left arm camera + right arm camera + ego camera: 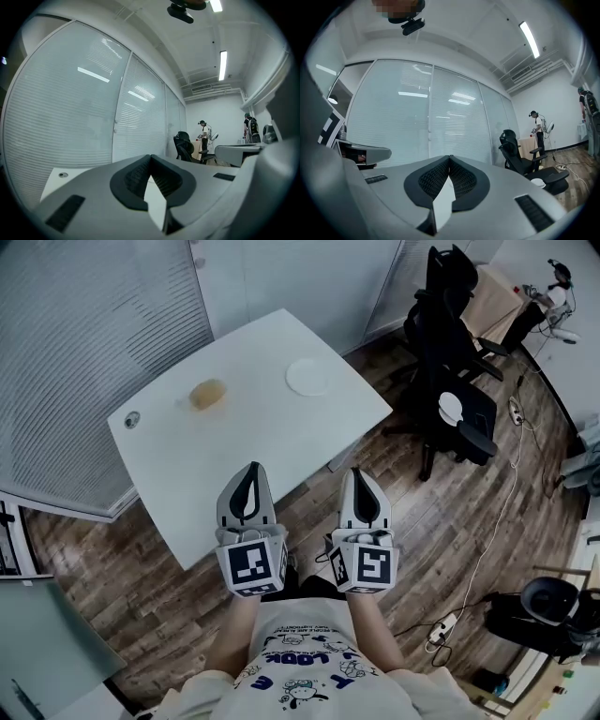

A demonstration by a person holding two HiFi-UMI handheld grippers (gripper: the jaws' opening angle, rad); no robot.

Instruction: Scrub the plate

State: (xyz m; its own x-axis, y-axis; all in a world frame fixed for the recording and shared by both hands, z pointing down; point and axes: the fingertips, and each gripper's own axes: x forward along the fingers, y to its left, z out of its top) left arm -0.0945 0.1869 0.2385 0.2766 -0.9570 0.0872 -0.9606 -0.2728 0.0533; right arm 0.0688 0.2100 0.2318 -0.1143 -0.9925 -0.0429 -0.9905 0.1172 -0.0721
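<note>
A white plate [309, 377] lies near the right side of the white table [187, 484]. A yellow-brown sponge [207, 394] rests left of it, around the table's middle. My left gripper [252, 465] is held at the table's near edge, shut with nothing in it. My right gripper [360, 471] hovers beside it, just off the table's near corner, also shut and empty. Both are well short of the plate and sponge. In the left gripper view the tips [150, 156] meet; in the right gripper view the tips [450, 157] meet too.
A round cable port [131, 419] sits at the table's left end. Black office chairs [459, 352] stand right of the table, one with a white dish [451, 409] on its seat. Cables and a power strip [441, 626] lie on the wood floor. Glass partitions with blinds run behind.
</note>
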